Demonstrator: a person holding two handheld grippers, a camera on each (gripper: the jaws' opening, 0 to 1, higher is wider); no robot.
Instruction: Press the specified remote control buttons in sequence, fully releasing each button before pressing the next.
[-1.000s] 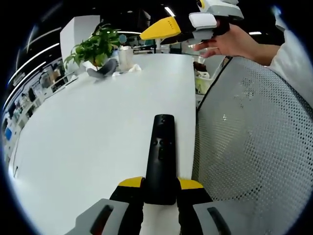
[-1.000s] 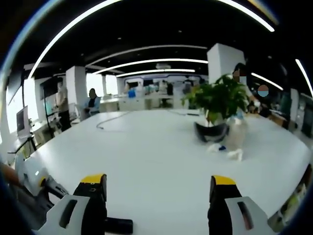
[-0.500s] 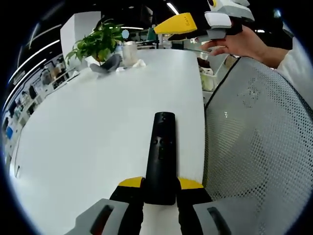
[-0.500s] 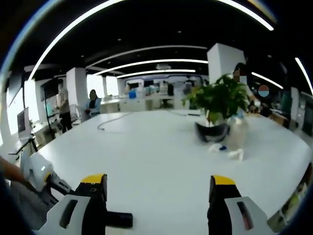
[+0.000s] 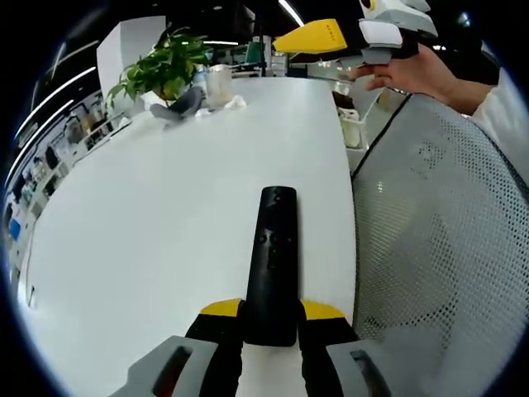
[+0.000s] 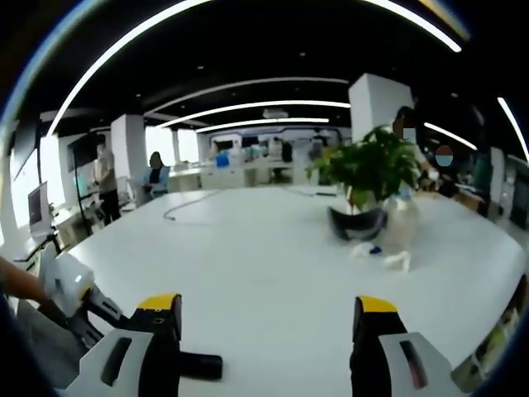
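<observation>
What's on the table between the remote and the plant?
Nothing: in the left gripper view, bare white table runs from the remote to the plant.

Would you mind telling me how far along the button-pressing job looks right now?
Done: the left gripper is shut on the black remote, holding it over the white table. In hand: the right gripper hangs open above the table, off the remote. Left: the button presses themselves; nothing touches a button yet.
</observation>
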